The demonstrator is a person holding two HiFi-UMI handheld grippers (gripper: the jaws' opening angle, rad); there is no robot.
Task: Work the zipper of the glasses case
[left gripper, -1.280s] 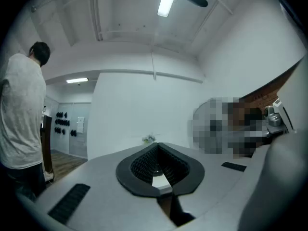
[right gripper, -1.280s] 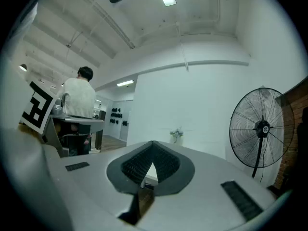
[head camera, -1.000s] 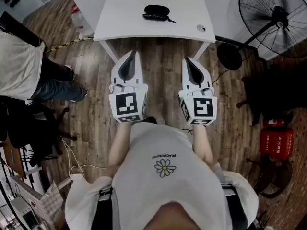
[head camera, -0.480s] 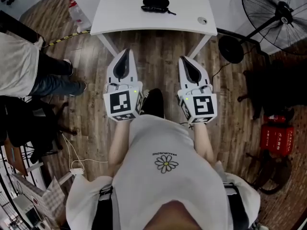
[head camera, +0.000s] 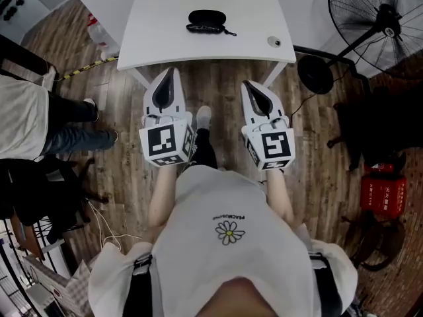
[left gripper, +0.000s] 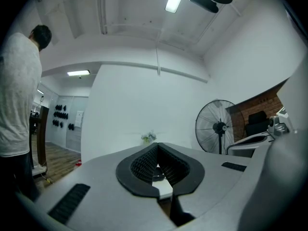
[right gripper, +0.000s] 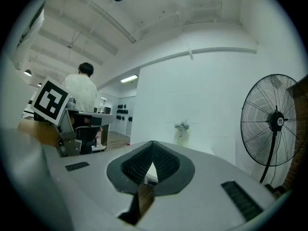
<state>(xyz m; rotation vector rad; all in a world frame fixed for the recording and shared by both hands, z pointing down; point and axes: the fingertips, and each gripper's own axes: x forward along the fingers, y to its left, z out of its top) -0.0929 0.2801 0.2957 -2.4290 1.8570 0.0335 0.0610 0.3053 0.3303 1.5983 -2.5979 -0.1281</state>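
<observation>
Left tool [head camera: 173, 71]: jaws together, empty, pointing toward counter [head camera: 152, 41] edge. Glasses case [head camera: 206, 20]: on counter, ahead of both tools, well apart from each, lying between their lines; long axis crosswise to tools' pointing direction; thin pull [head camera: 229, 32] trails from its right end. Right tool [head camera: 246, 83]: jaws together, empty. Judgement: tools about equally far; pull end favours right tool.

A white rectangular worktop [head camera: 165, 38] stands on slanted white legs over the wood-plank floor [head camera: 218, 91], carrying a black glasses case [head camera: 206, 20] near its middle, a thin pull cord [head camera: 230, 32] trailing to its right, and a small round cable port [head camera: 273, 41] in the near right corner
</observation>
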